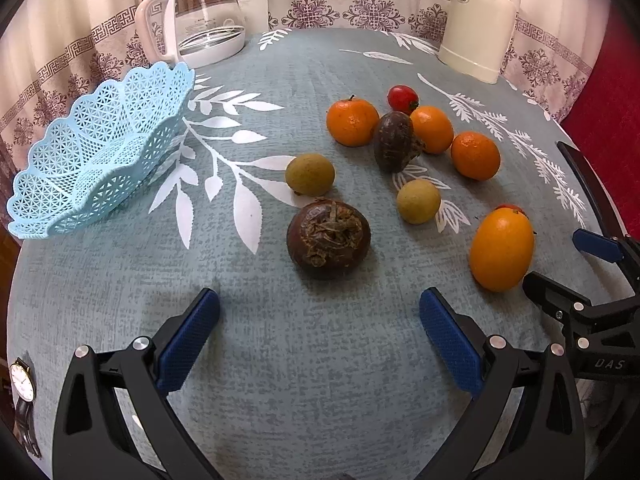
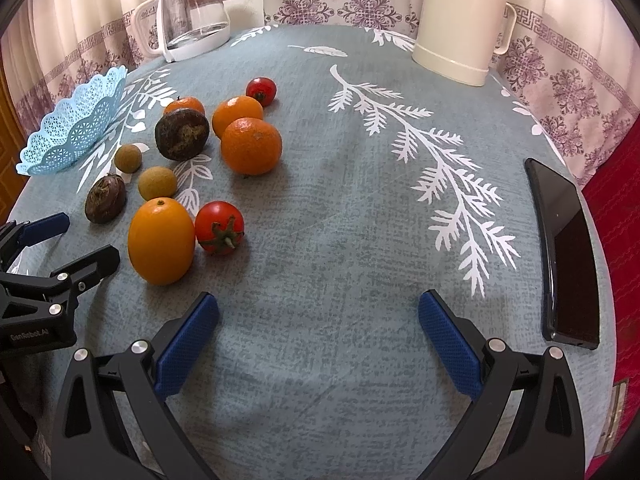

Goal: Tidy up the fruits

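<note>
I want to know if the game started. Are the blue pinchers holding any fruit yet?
No. The left gripper and the right gripper are both open with nothing between their fingers. All the fruit lies on the table.

Five oranges (image 2: 251,146), two tomatoes (image 2: 219,227).

Two low fisheye views side by side over the table (image 1: 320,380), both facing its far edge.

The left wrist view sits toward the table's left side, close behind the fruit cluster (image 1: 400,168), with the blue basket (image 1: 100,152) near the left edge. The right wrist view sits further right, taking in the phone (image 2: 564,252) by the right edge. Both share the fruit, basket, glass jug (image 2: 192,16), cream flask (image 2: 460,20), and each other's gripper at the frame side.
</note>
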A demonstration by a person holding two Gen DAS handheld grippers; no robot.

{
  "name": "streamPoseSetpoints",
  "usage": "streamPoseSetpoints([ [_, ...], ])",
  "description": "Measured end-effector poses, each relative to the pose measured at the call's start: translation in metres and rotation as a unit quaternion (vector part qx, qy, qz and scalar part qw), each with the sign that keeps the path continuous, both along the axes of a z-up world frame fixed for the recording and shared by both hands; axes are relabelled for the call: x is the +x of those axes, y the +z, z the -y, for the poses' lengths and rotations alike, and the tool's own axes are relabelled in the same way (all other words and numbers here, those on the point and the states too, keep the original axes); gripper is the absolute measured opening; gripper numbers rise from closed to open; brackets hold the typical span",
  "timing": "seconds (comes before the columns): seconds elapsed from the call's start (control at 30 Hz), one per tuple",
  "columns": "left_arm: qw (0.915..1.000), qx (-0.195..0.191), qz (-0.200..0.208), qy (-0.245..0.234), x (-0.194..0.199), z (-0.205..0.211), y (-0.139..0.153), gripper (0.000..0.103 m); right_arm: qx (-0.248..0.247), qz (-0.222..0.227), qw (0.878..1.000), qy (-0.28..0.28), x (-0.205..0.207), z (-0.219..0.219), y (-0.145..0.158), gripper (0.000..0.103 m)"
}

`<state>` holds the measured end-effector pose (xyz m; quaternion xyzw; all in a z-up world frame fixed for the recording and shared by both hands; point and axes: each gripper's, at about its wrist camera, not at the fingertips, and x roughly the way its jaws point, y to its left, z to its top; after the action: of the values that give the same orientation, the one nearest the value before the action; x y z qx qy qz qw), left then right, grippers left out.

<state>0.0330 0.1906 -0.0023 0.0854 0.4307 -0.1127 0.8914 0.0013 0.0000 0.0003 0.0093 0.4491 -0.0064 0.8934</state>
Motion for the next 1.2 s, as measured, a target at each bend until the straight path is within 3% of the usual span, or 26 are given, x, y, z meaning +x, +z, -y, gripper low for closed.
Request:
streamPoseSetpoints([
  [0.13,1.0,-0.009,0.002,0.0,-0.002,-0.003,0.001,0.101,0.001,0.004,1.0,0.0,-0.002,0.0,0.001,0.098],
  [0.37,0.9987,-0.05,0.008,0.01,-0.006,-0.022,0.015,0.101,0.053,0.036,0.998,0.0,-0.018,0.008,0.014,0.098],
  [0.47,0.9985,-0.045,0.022,0.023,-0.01,-0.032,0.022,0.101,0.065,0.053,0.997,-0.003,-0.023,0.007,0.021,0.098],
  [0.67,0.9951,-0.037,0.079,0.046,-0.019,-0.053,0.052,0.101,0.087,0.121,0.989,-0.007,-0.032,0.004,0.052,0.098],
  [0.87,0.9904,-0.038,0.123,0.05,-0.024,-0.055,0.073,0.101,0.107,0.21,0.972,-0.013,-0.041,0.003,0.077,0.098],
  [1.03,0.9893,-0.03,0.138,0.038,-0.019,-0.041,0.079,0.101,0.108,0.209,0.971,-0.034,-0.037,0.006,0.077,0.098],
  [1.2,0.992,-0.023,0.122,0.022,-0.013,-0.027,0.067,0.101,0.114,0.185,0.976,-0.033,-0.032,0.008,0.068,0.098],
])
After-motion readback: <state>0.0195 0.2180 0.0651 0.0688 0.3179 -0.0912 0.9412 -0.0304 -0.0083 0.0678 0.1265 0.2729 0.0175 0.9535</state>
